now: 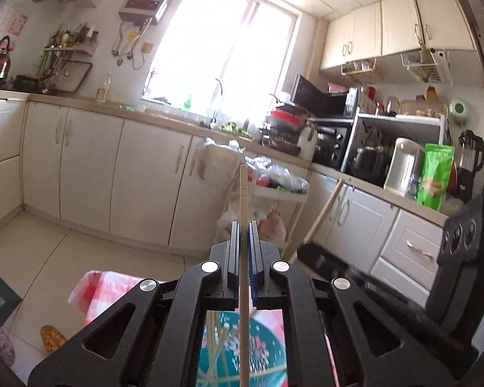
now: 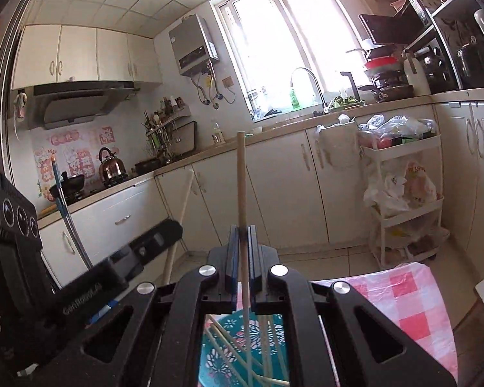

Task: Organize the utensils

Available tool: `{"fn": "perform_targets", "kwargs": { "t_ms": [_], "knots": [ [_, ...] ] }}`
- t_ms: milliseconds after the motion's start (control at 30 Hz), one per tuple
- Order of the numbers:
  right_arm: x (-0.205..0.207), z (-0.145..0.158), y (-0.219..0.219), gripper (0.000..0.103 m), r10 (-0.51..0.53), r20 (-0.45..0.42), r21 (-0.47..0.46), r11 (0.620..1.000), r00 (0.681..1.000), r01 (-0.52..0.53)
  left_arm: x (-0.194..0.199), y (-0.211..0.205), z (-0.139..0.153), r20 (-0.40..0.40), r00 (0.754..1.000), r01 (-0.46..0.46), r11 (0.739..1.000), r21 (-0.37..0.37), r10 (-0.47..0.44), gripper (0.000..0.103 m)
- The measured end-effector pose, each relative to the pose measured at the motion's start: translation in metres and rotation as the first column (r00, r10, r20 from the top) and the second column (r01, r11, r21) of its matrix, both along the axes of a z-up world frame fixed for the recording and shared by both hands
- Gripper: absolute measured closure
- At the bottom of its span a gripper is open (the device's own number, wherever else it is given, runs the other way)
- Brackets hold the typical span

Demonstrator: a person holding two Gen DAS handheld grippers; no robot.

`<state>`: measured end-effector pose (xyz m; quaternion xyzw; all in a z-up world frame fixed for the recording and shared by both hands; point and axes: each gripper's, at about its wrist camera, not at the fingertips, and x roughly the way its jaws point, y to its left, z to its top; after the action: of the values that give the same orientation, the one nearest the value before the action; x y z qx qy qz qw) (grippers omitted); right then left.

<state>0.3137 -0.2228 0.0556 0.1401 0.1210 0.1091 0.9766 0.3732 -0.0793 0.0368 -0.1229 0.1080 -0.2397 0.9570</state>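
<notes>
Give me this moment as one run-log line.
left gripper: shut on chopstick | right gripper: shut on second chopstick | both raised

Matt wooden chopstick; glossy metal kettle.

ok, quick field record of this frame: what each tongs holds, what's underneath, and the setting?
left tongs: shut on a wooden chopstick, stick standing up past the jaw tips
right tongs: shut on a second wooden chopstick, also standing upright
below: teal flowered tray with more loose chopsticks lying crossed on it
surface: red-and-white checked tablecloth
setting: kitchen, white cabinets, bright window
other rig: the left device shows at the left of the right wrist view
</notes>
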Motion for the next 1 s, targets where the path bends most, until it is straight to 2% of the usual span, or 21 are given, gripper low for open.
{"fn": "perform_targets", "kwargs": {
  "t_ms": [67,133,267,333,467,533,600,667,733,800,1000],
  "knots": [
    [0.004,-0.013,0.001,0.097,-0.002,-0.028,-0.027,1.0,1.0,0.001,0.011,-0.007,-0.01,0.008,1.0,-0.026,1.0,-0.008,0.026,0.098],
    [0.009,-0.029,0.002,0.097,0.007,-0.073,-0.045,0.999,0.997,-0.011,0.023,-0.012,-0.021,-0.021,0.999,-0.033,0.999,-0.023,0.033,0.098],
    [0.014,-0.057,0.001,0.096,0.032,-0.169,-0.052,0.998,0.985,-0.041,0.029,-0.015,-0.045,-0.078,0.996,-0.052,0.999,0.016,0.053,0.098],
    [0.008,-0.066,-0.003,0.085,0.029,-0.181,-0.037,0.999,0.983,-0.036,0.024,-0.012,-0.056,-0.101,0.993,-0.058,0.998,0.039,0.062,0.098],
    [-0.015,-0.067,-0.012,0.08,0.015,-0.172,-0.004,1.0,0.985,-0.016,0.008,-0.003,-0.068,-0.141,0.986,-0.08,0.992,0.095,0.093,0.094],
    [-0.03,-0.065,-0.013,0.067,0.004,-0.165,-0.006,1.0,0.986,-0.005,-0.003,0.002,-0.071,-0.161,0.98,-0.098,0.987,0.129,0.119,0.083],
    [-0.049,-0.064,-0.014,0.056,-0.017,-0.161,-0.015,1.0,0.987,0.015,-0.02,0.006,-0.069,-0.165,0.972,-0.137,0.976,0.17,0.165,0.05],
    [-0.065,-0.065,-0.012,0.052,-0.028,-0.17,-0.026,0.999,0.985,0.024,-0.04,0.01,-0.068,-0.154,0.964,-0.181,0.96,0.212,0.216,0.037],
    [-0.08,-0.067,-0.01,0.039,-0.041,-0.186,-0.035,0.999,0.982,0.035,-0.056,0.012,-0.067,-0.163,0.956,-0.199,0.947,0.252,0.244,0.029],
    [-0.096,-0.07,-0.007,0.035,-0.06,-0.208,-0.044,0.998,0.976,0.052,-0.07,0.017,-0.068,-0.179,0.946,-0.214,0.935,0.284,0.271,0.021],
    [-0.141,-0.073,-0.001,0.024,-0.083,-0.262,-0.045,0.996,0.961,0.074,-0.117,0.036,-0.066,-0.223,0.925,-0.226,0.918,0.327,0.308,0.011]
  ]
}}
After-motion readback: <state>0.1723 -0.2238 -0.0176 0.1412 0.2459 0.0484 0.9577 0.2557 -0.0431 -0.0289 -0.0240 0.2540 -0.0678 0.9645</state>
